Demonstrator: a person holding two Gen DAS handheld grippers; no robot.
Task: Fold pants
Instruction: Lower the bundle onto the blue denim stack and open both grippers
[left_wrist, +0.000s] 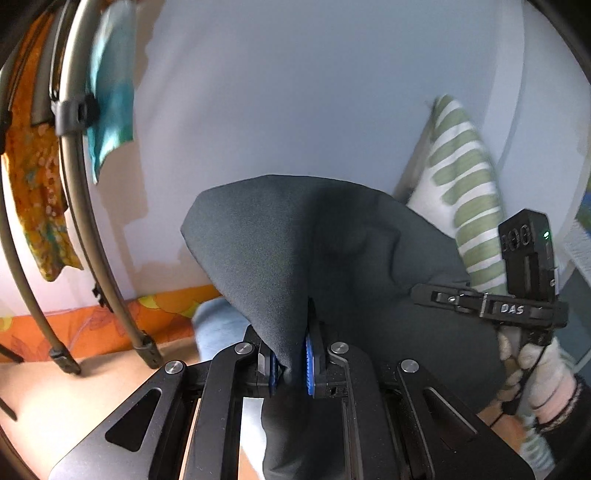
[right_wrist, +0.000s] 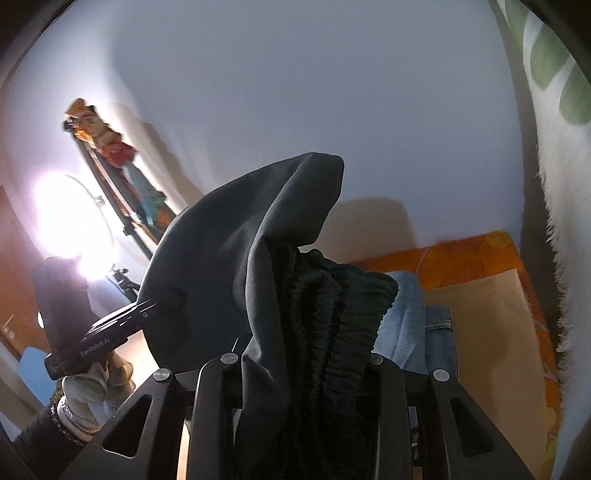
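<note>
Dark grey pants (left_wrist: 295, 240) hang in the air between both grippers. In the left wrist view my left gripper (left_wrist: 291, 358) is shut on a fold of the cloth, which is squeezed between the blue pads (left_wrist: 309, 365). The cloth billows up in front of the camera. My right gripper (left_wrist: 424, 293) reaches into the pants from the right, held by a gloved hand (left_wrist: 535, 365). In the right wrist view the gathered elastic waistband (right_wrist: 332, 314) is bunched between the fingers of my right gripper (right_wrist: 306, 354) and hides their tips. The left gripper (right_wrist: 147, 306) bites the pants' left edge.
Blue jeans (right_wrist: 413, 325) lie on a beige surface (right_wrist: 487, 332) edged by an orange patterned sheet (right_wrist: 472, 258). A green-and-white striped pillow (left_wrist: 465, 192) leans on the pale wall. A metal clothes rack (left_wrist: 74, 166) with orange and teal garments stands on the left.
</note>
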